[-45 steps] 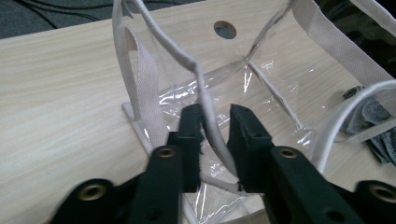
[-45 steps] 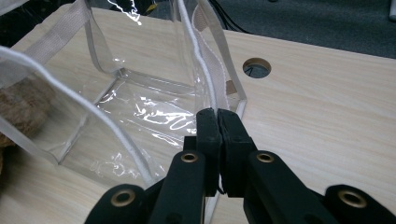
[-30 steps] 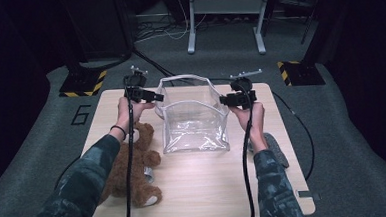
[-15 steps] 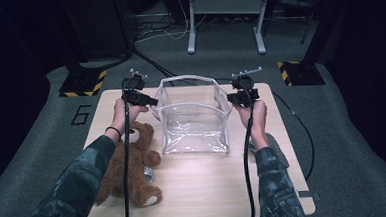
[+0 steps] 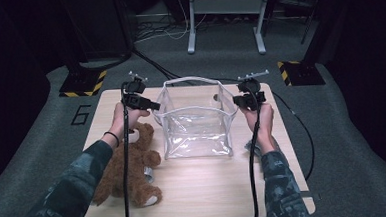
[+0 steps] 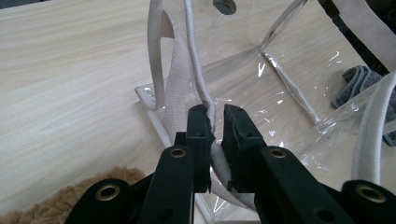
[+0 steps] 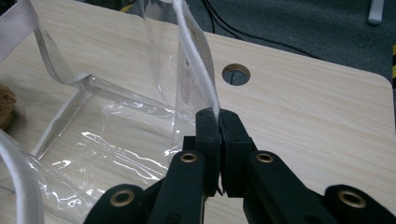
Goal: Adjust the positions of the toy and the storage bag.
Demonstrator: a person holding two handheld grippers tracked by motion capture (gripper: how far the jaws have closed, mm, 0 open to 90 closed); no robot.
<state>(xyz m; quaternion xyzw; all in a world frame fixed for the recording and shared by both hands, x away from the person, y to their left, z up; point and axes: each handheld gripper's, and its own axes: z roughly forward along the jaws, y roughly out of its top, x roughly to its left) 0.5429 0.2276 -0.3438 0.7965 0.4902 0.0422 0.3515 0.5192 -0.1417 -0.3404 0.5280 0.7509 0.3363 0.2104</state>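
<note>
Clear plastic tote bag (image 5: pixel 196 119) standing open at the centre of the wooden tabletop (image 5: pixel 210 187), held at its white-trimmed rim on two opposite sides. The left gripper (image 5: pixel 148 106), at the bag's 9 o'clock, has just closed its jaws and pinches the white rim cord (image 6: pixel 205 100) beside a webbing strap (image 6: pixel 175 100); the right gripper (image 5: pixel 236 100), at 3 o'clock, has its jaws pressed together on the opposite rim edge (image 7: pixel 198 65). A brown teddy bear (image 5: pixel 129 167) lies at the bag's 8 o'clock, under the left forearm, and a grey cloth (image 6: pixel 357 79) lies beyond the bag near the right hand.
</note>
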